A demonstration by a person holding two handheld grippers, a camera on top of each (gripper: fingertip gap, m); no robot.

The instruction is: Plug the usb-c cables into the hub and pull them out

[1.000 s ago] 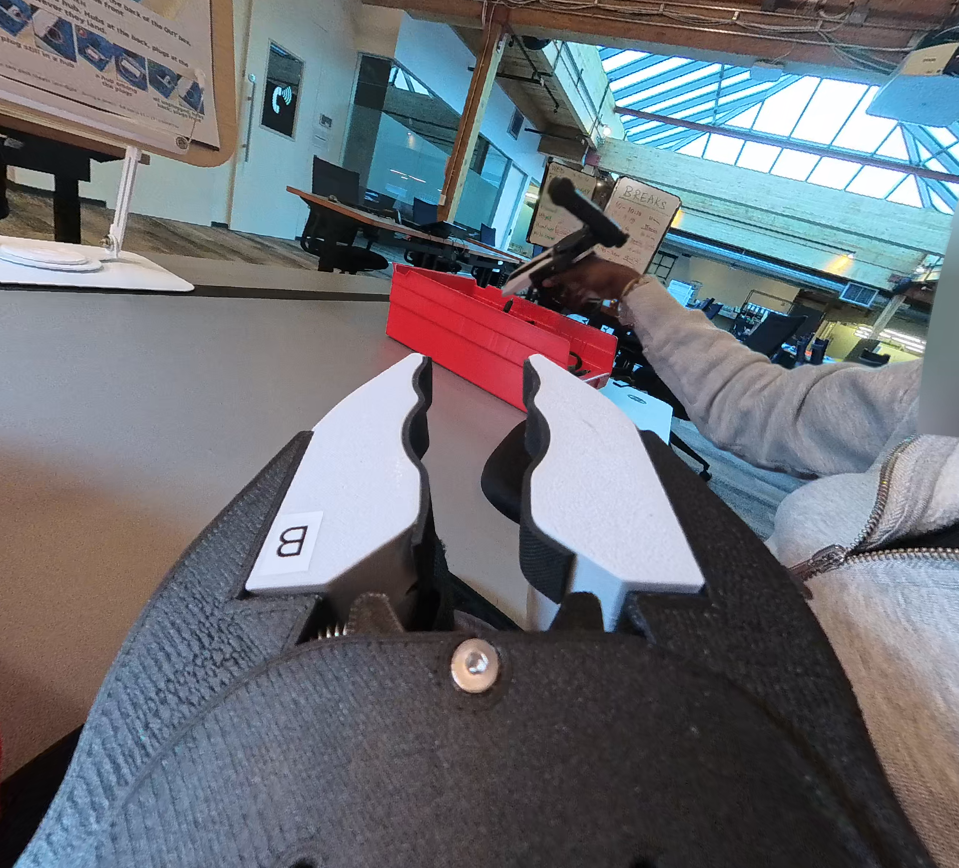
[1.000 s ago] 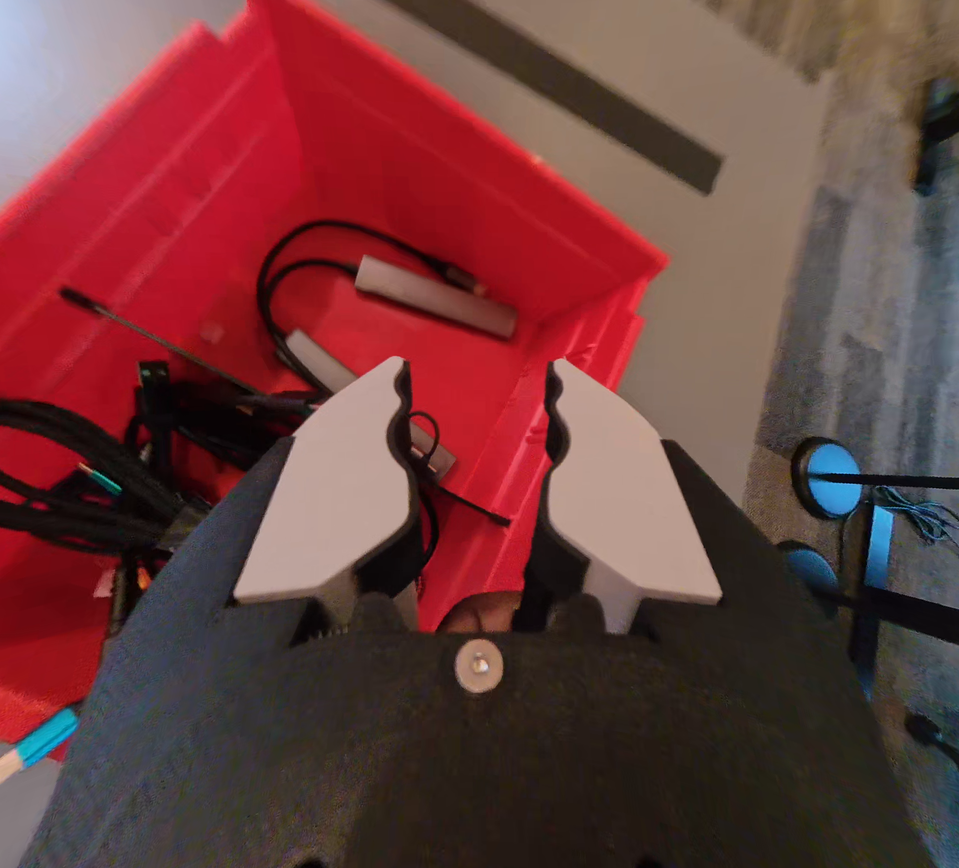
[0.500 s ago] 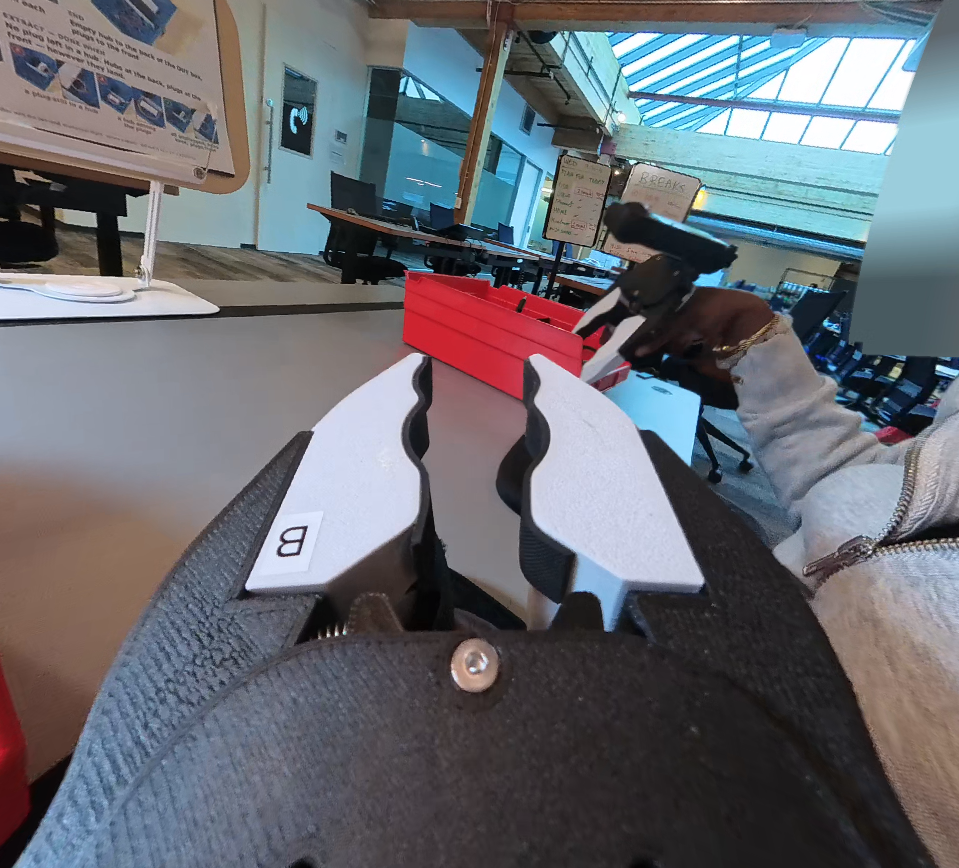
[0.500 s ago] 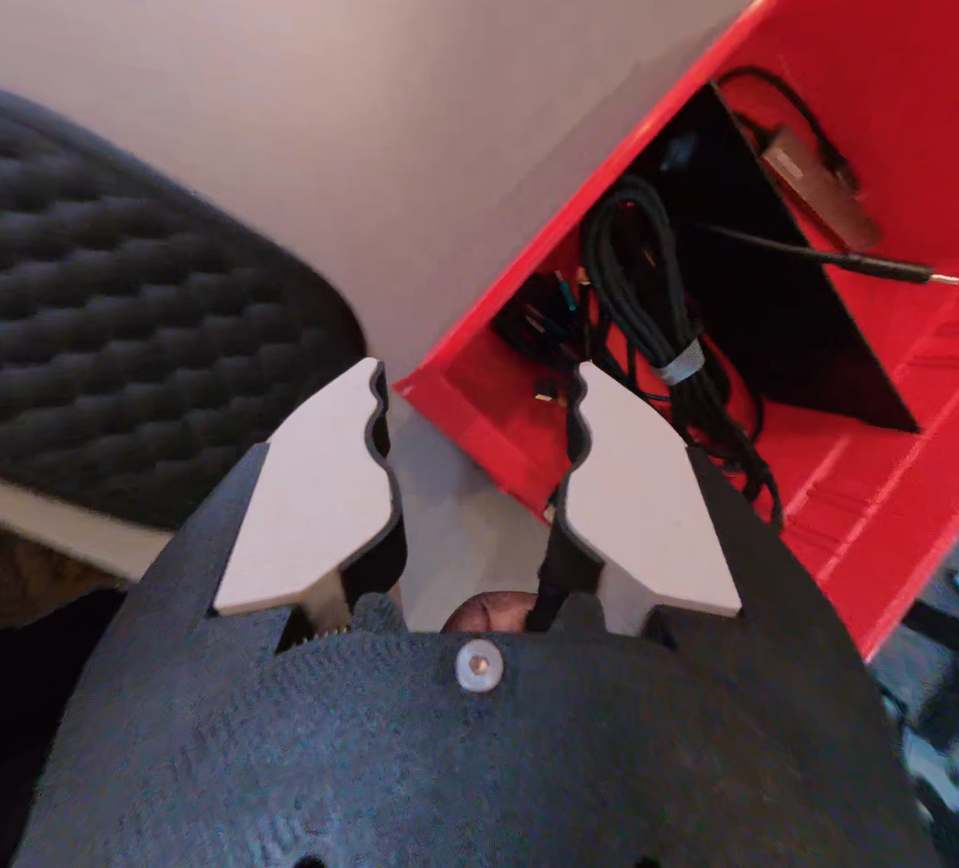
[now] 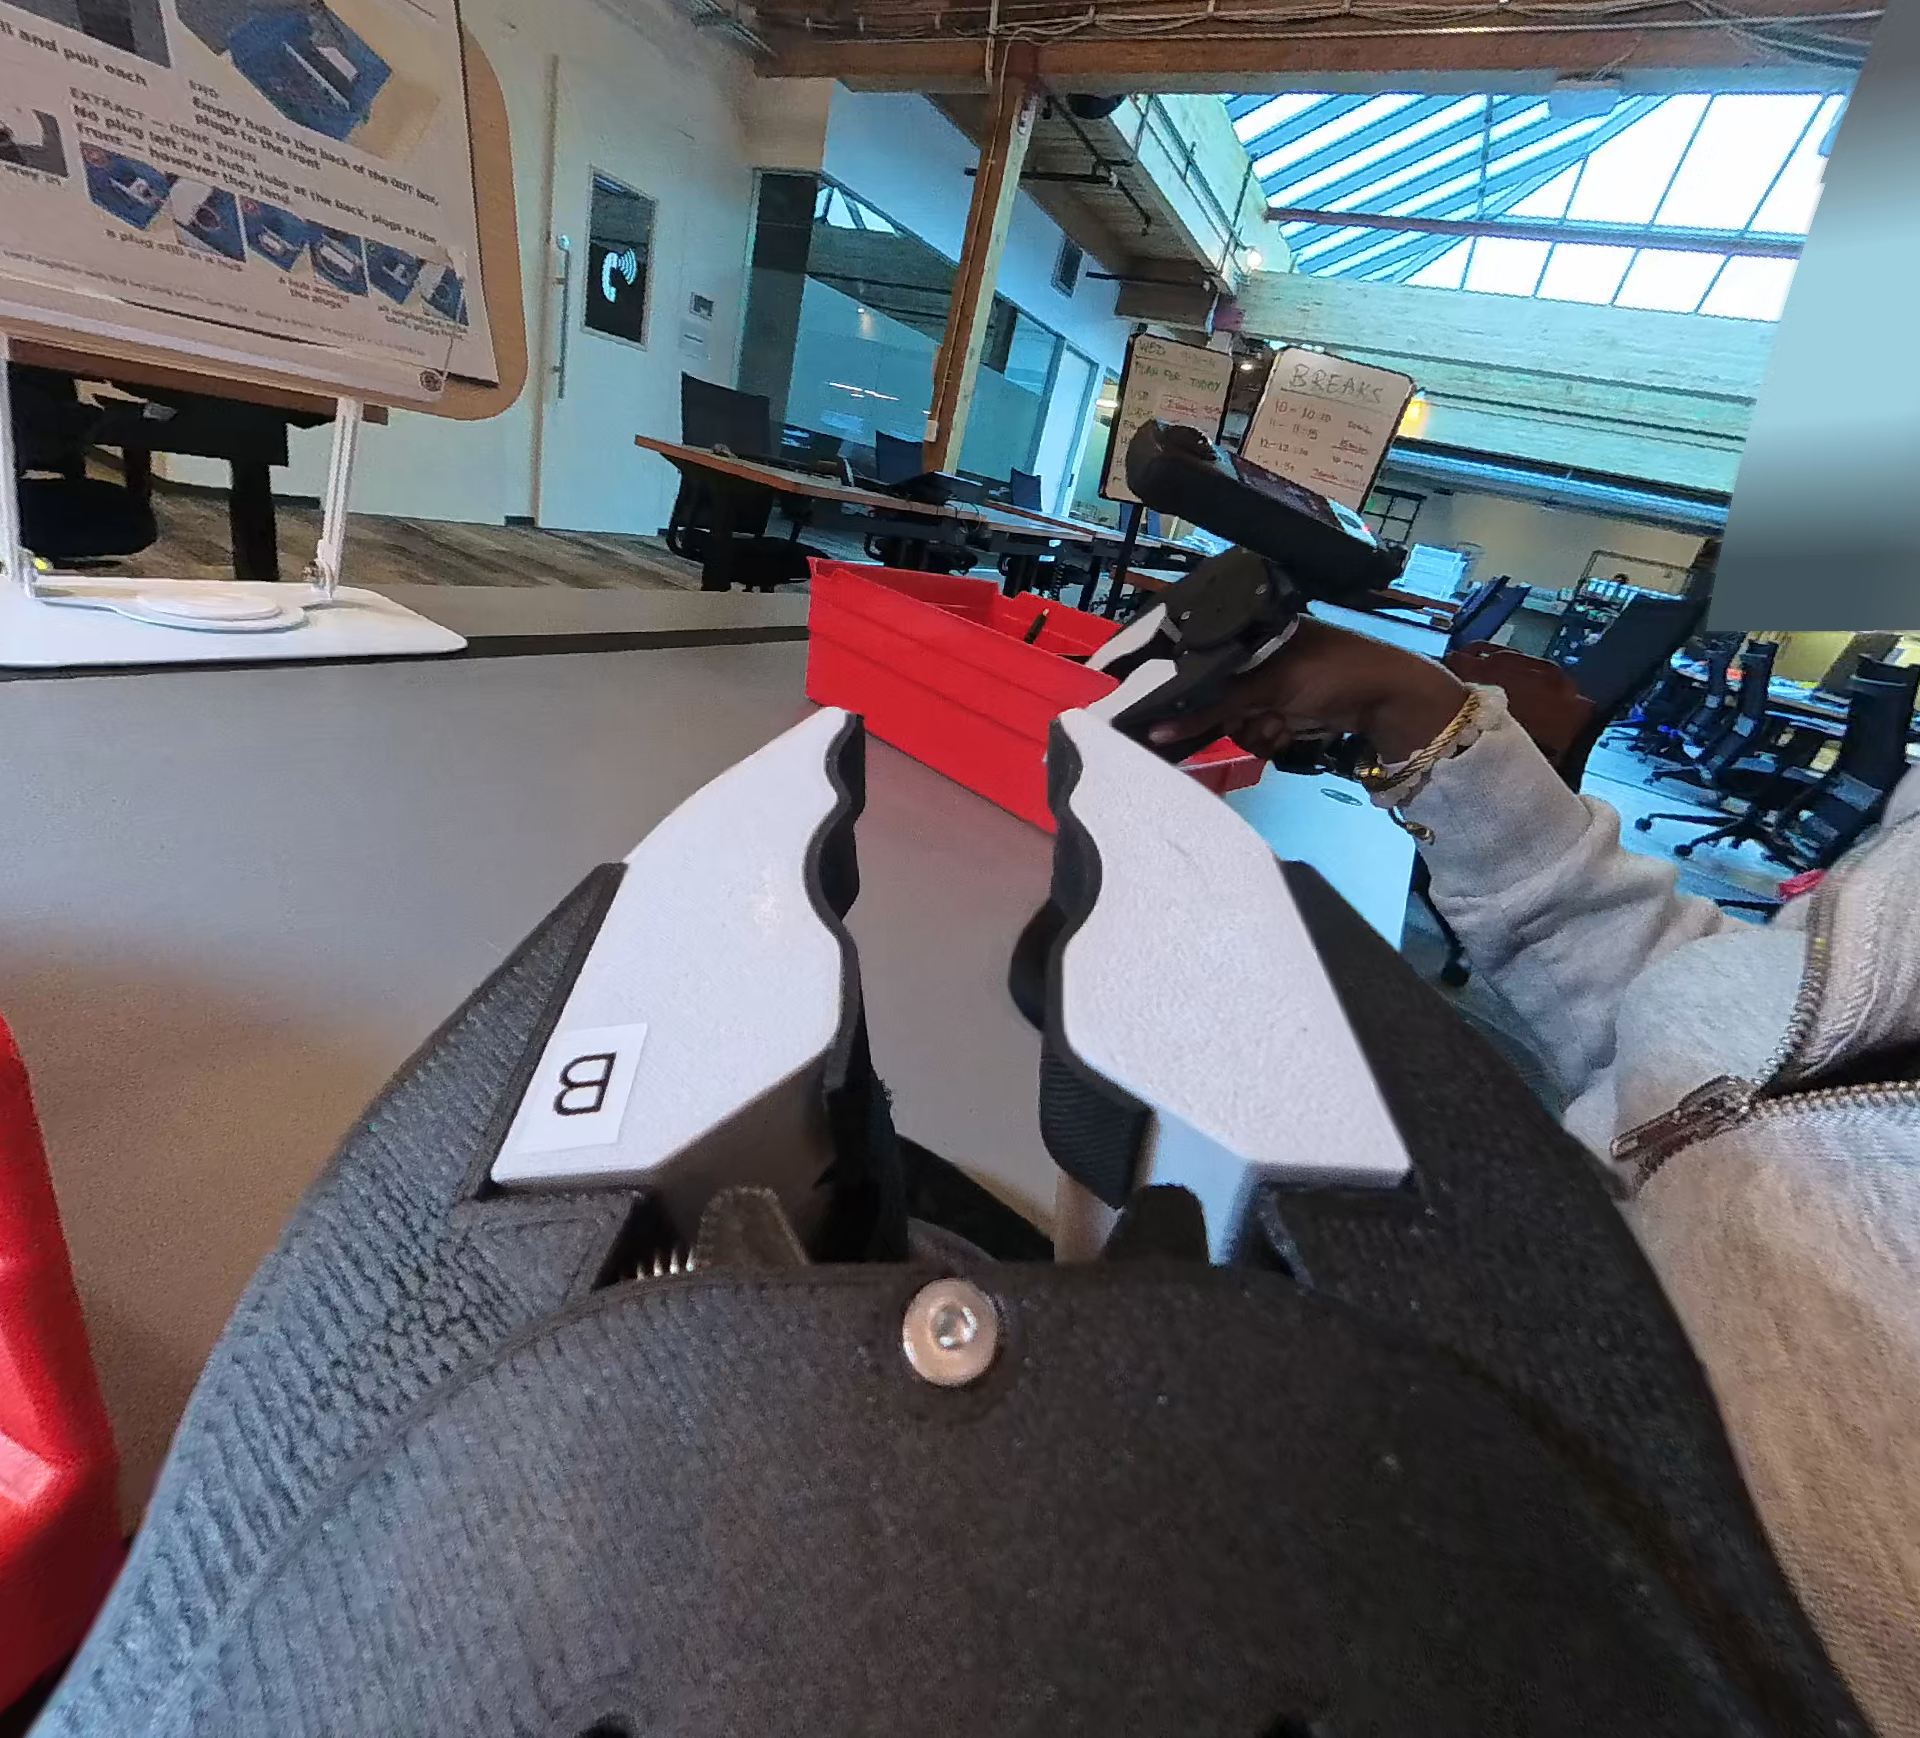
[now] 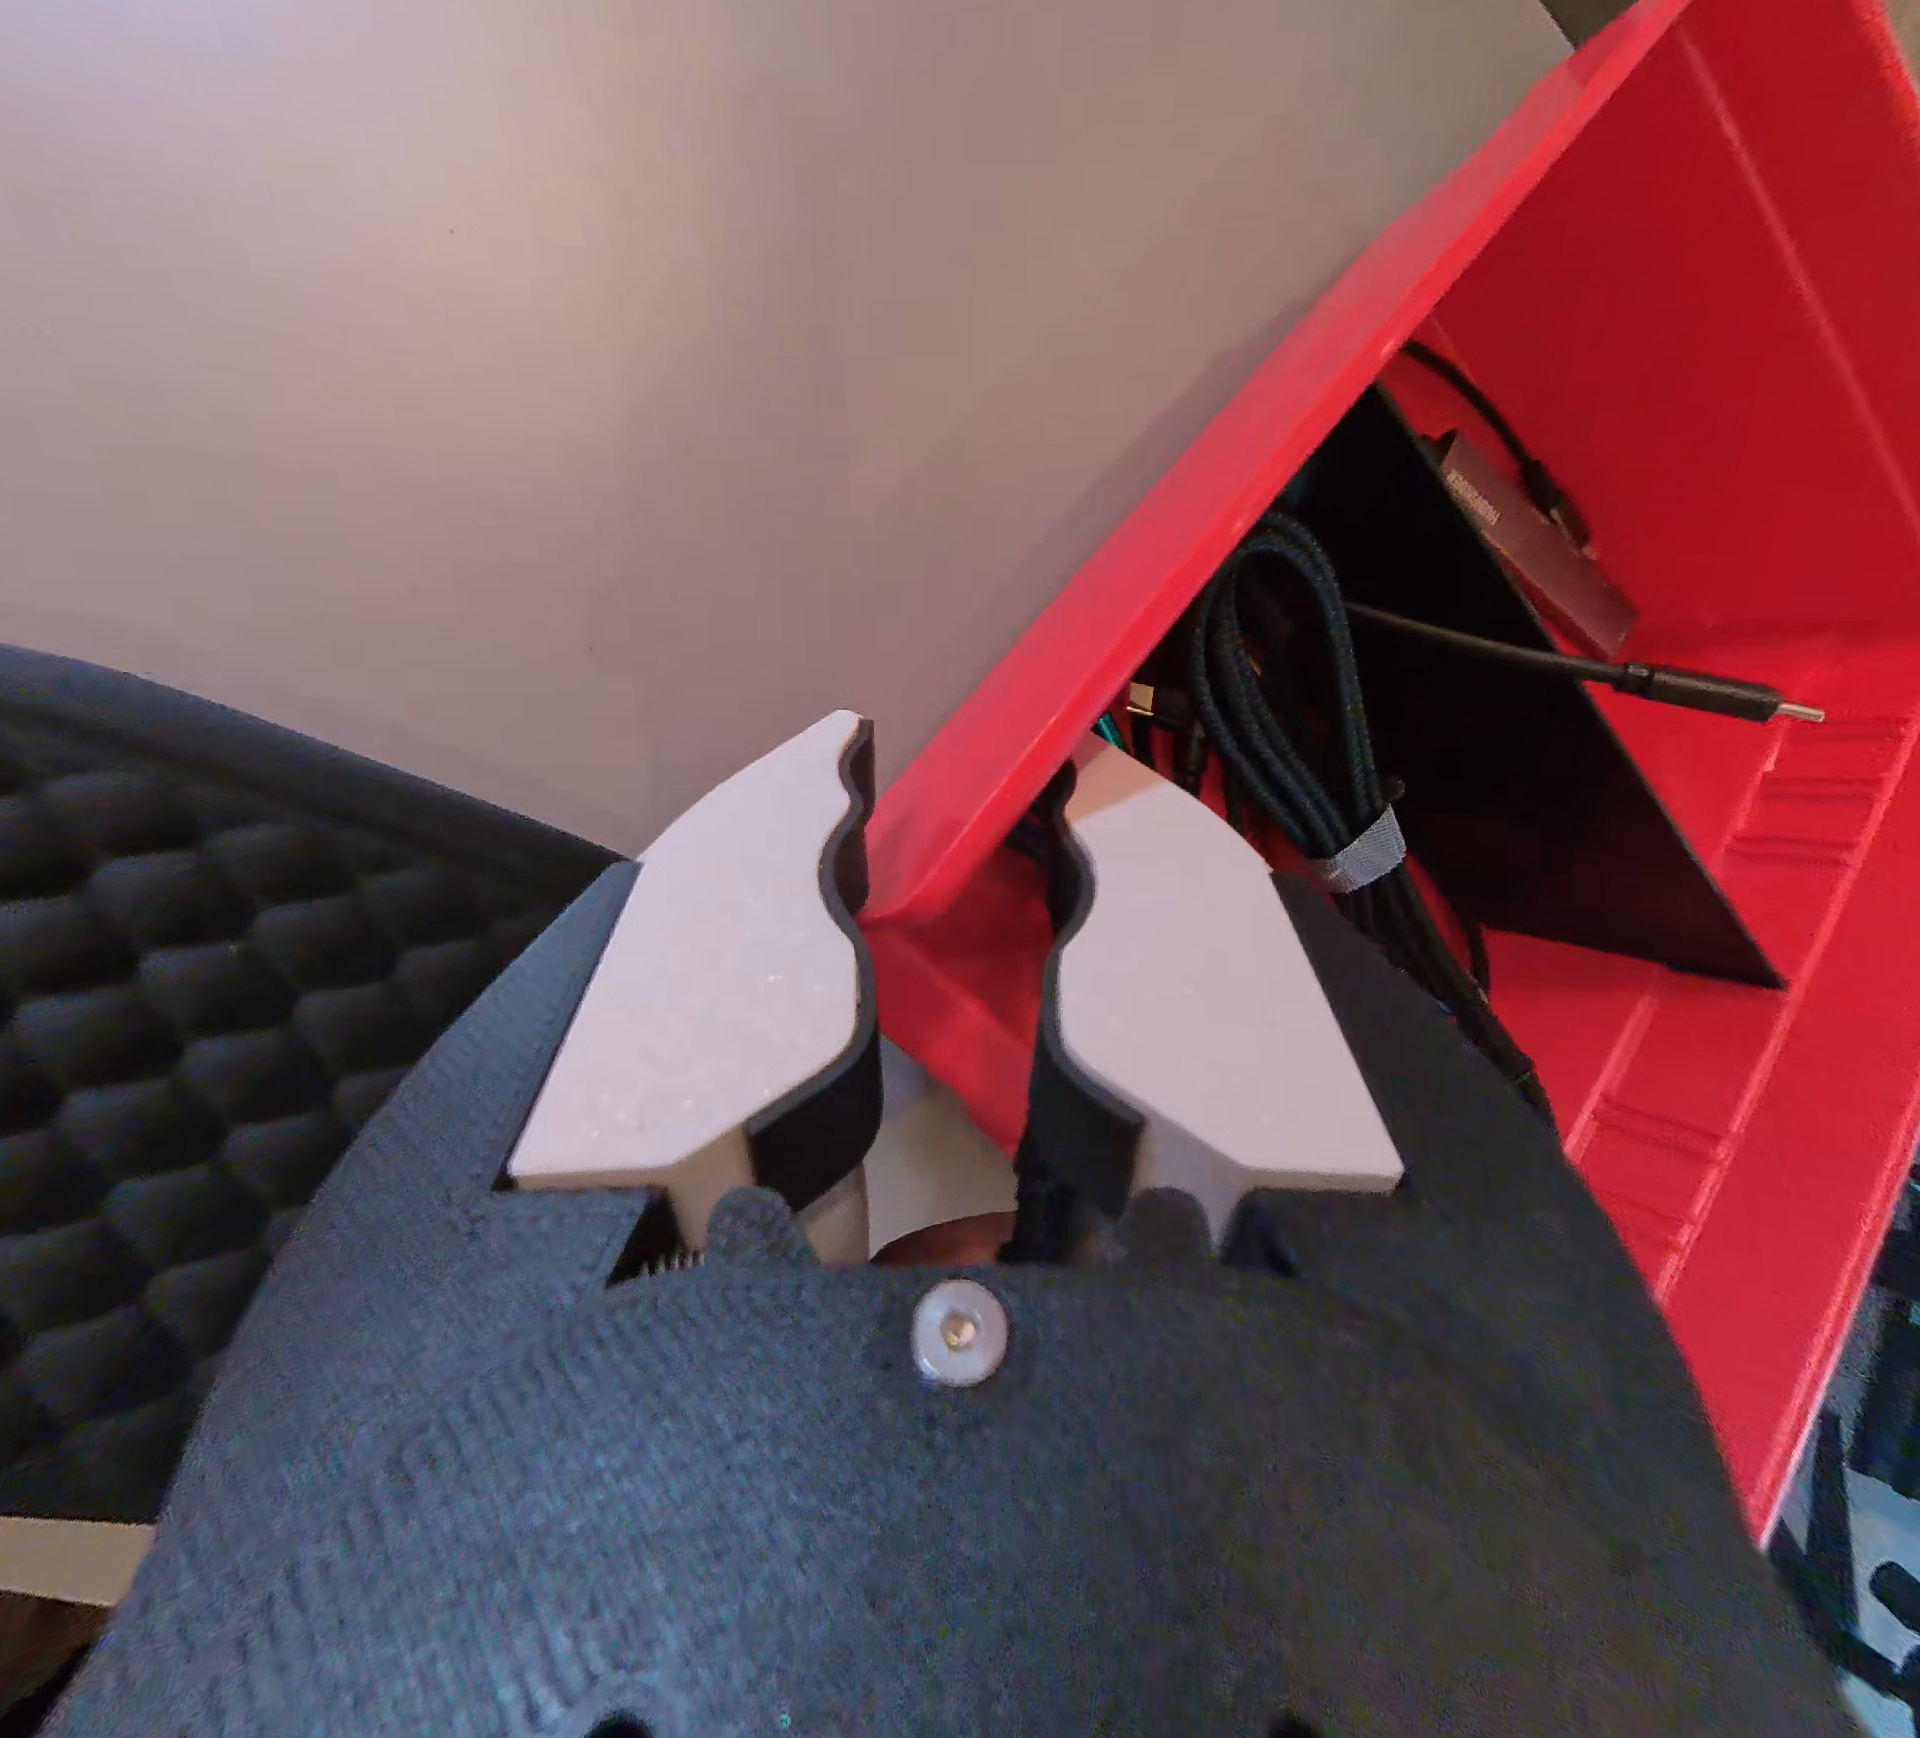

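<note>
An open office with wood beams and skylights lies behind a grey surface (image 5: 312, 805). On it stands a red bin (image 6: 1714, 234), at the surface's far right edge in the left view. A black divider (image 6: 1558, 805) splits the bin. A black foam mat (image 6: 156, 961) lies left of the bin in the right view. A sign stand (image 5: 208, 78) sits at far left. The left tongs (image 5: 951, 743) rest low over the surface, spread, holding nothing. The right tongs (image 6: 961, 774) hang over the bin's near corner, spread and empty. Inside the bin lie a bundle of black cables (image 6: 1299, 701), a grey hub (image 6: 1527, 545) behind the divider, and 1 loose usb-c plug (image 6: 1714, 701).
</note>
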